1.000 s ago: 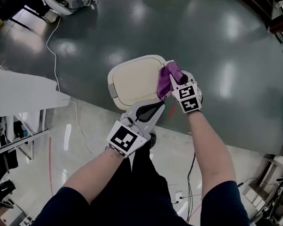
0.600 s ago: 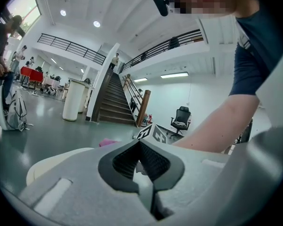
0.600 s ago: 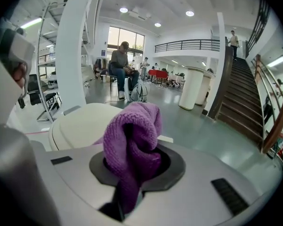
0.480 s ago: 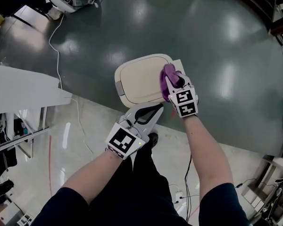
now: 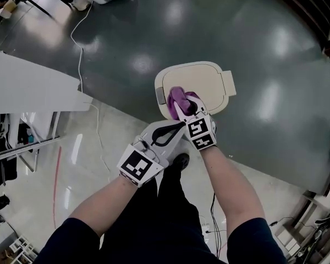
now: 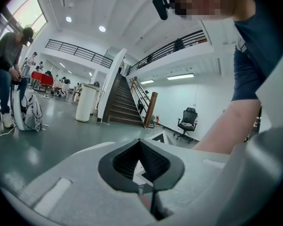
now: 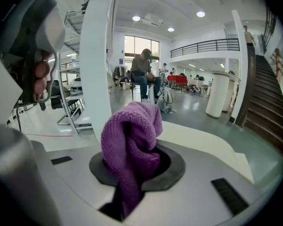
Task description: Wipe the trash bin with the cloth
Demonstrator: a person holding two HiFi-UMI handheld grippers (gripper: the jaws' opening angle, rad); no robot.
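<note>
The trash bin's cream lid (image 5: pixel 201 81) lies below me on the dark floor. A purple cloth (image 5: pixel 177 97) rests on the lid's near left part, with my right gripper (image 5: pixel 181 105) shut on it. In the right gripper view the cloth (image 7: pixel 130 142) bulges up out of the shut jaws, and the cream lid (image 7: pixel 203 145) runs behind it. My left gripper (image 5: pixel 175 127) hovers just short of the bin's near edge, beside the right one. Its jaws are shut with nothing in them (image 6: pixel 144 173).
A white table (image 5: pixel 33 92) stands at the left, and a white cable (image 5: pixel 96 131) trails over the floor beside it. My shoe (image 5: pixel 180 160) is under the grippers. Behind the bin stand a white post (image 7: pixel 96 55), a seated person (image 7: pixel 144 74) and a white column (image 7: pixel 217 94).
The right gripper has swept the cloth across the lid from its right edge to its near left part. The left gripper stays shut near the bin's near edge.
</note>
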